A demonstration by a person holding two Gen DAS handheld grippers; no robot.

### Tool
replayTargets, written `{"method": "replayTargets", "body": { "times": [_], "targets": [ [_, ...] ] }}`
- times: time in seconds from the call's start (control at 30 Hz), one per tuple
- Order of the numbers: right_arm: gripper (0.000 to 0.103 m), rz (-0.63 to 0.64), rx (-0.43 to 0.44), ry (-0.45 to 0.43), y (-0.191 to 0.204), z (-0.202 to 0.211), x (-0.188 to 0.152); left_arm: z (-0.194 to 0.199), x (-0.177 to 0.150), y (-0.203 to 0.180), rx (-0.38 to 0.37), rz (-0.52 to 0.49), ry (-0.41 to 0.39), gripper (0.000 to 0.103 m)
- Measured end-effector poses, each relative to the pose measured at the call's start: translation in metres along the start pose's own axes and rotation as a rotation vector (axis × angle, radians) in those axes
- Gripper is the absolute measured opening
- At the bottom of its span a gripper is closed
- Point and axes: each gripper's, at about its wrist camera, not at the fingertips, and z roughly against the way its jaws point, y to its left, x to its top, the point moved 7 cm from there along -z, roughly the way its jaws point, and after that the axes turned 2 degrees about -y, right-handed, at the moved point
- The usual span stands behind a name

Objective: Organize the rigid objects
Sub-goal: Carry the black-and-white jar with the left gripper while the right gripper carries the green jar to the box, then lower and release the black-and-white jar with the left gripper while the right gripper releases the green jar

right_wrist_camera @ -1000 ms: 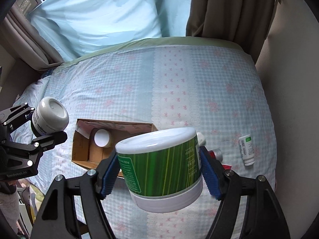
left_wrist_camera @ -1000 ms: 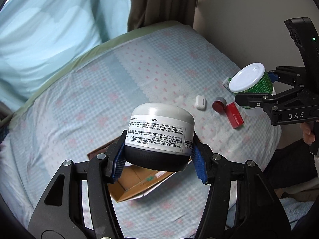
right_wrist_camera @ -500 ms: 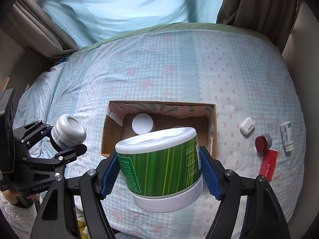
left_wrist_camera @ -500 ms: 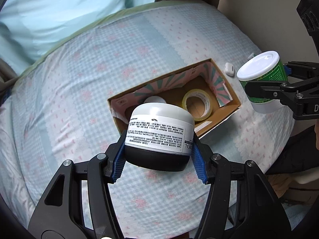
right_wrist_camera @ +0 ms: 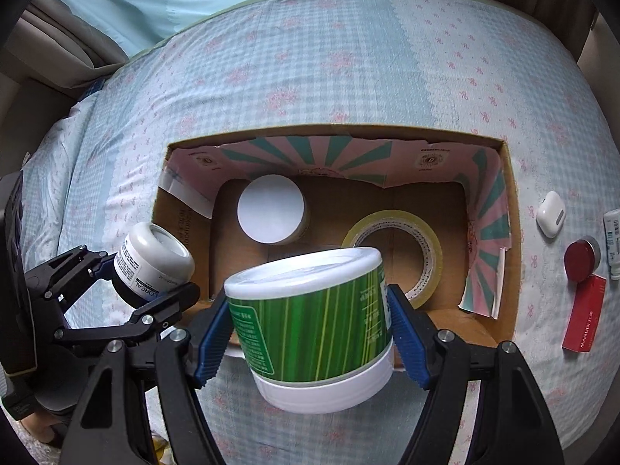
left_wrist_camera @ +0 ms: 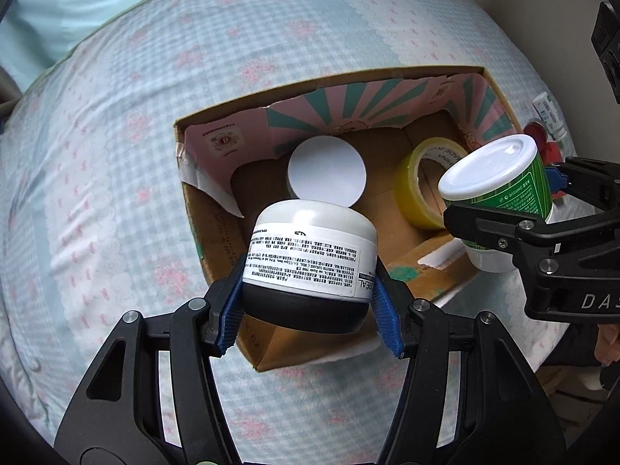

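Above the open cardboard box (right_wrist_camera: 509, 209) on the bed, the left gripper (left_wrist_camera: 310, 302) is clamped on a white jar (left_wrist_camera: 310, 255) (black base), and the right gripper (right_wrist_camera: 310, 333) grips a green tub (right_wrist_camera: 310, 317). Inside lie a white-lidded jar (right_wrist_camera: 271, 213) and a tape roll (right_wrist_camera: 391, 240).

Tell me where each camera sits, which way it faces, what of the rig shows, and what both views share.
Left wrist: on the left tool, looking steeply down past its white jar into the cardboard box; right tool at right.
Right wrist: on the right tool, looking down past its green tub; left tool at left.
Shared: box, tape roll, white-lidded pot, bed.
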Motion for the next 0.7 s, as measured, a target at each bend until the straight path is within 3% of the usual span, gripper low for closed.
{"method": "replayTargets", "body": {
  "times": [0.3, 0.63, 0.7],
  "targets": [
    [0.07, -0.022, 0.001, -0.022, -0.014, -0.032, 0.025, -0.041, 0.002, -0.001, 0.029, -0.022, 0.039, 0.054],
    [0.072, -0.015, 0.017, -0.007, -0.014, -0.043, 0.04, -0.045, 0.001, -0.006, 0.039, -0.054, 0.067, 0.055],
    [0.074, -0.005, -0.008, -0.002, -0.014, -0.046, 0.044, -0.041, 0.002, -0.008, 0.031, -0.063, 0.069, 0.083]
  ]
}}
